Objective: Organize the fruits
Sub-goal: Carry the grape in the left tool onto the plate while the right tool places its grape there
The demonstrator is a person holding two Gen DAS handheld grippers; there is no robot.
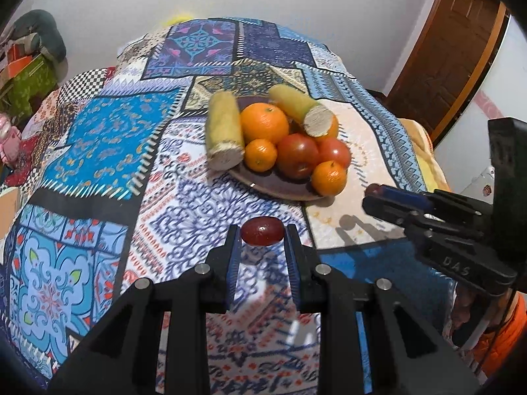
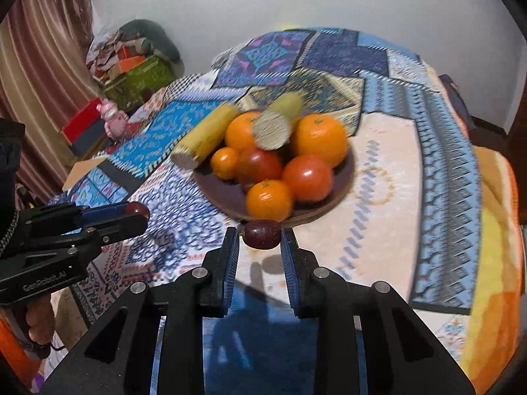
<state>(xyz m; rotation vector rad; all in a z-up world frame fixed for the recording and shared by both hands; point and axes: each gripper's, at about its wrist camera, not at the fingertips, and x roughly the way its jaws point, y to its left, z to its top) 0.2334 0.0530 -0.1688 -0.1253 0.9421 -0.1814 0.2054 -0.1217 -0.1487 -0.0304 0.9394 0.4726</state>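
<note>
Two hand-held grippers each carry a small dark-red fruit above a patchwork-covered surface point(image 1: 98, 138). The left gripper point(image 1: 262, 235) is clamped on a red grape-like fruit point(image 1: 262, 235), pinched between its blue-padded fingertips point(image 1: 234, 247) and held off the cloth, on the near side of the plate. The right gripper point(image 2: 262, 238) grips a darker, plum-coloured fruit point(image 2: 262, 238) the same way, just beside the plate's near rim in the right wrist view.

The brown plate point(image 1: 276, 187) sits toward the far right part of the surface, well in from the edges. It is piled with a large orange point(image 1: 263, 121), smaller oranges point(image 1: 329, 177), and red tomatoes point(image 1: 298, 154). Two cut lengths of yellow-green sugarcane-like stalk point(image 1: 225, 130) lean on the heap, one at the plate's left rim with its cut end hanging over the cloth, the other across the back, resting on the fruit.

From the left wrist view the right gripper point(image 1: 374, 194) enters from the right, its load just showing at the tip. Green and orange boxes point(image 2: 138, 75) sit by the far wall, beside a curtain point(image 2: 39, 98); a wooden door point(image 1: 448, 52) stands at the right.
</note>
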